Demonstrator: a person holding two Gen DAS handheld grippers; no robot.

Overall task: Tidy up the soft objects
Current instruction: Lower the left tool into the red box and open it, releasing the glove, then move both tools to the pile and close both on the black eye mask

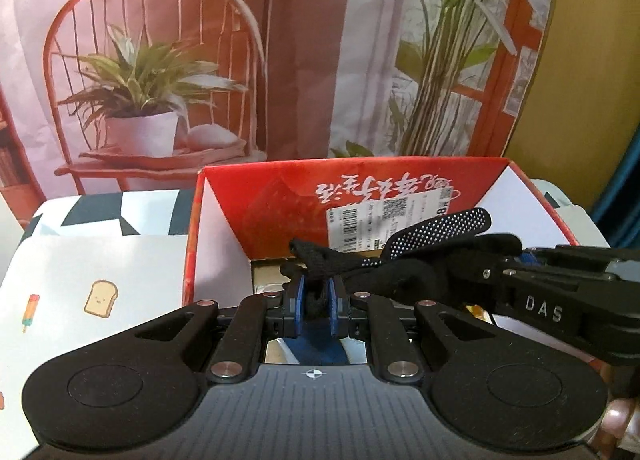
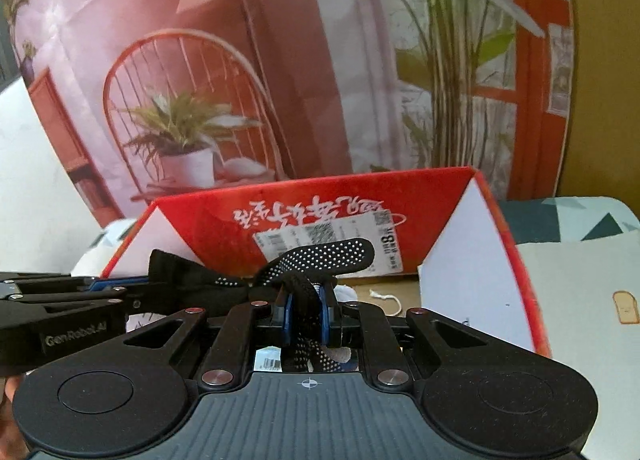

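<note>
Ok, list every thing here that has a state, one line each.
left gripper: shut on the black glove's cuff end.
right gripper: shut on the glove's other end.
black glove: held in the air between both grippers, a dotted finger sticking up.
red box: open, flaps up, the glove at its opening.
shipping label: stuck on the box's far flap, upside down.

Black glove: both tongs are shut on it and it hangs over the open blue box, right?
Not quite. The box is red, not blue, as both wrist views show. The rest stands: the left tongs and the right tongs are each shut on the black glove, which hangs over the open box.
</note>
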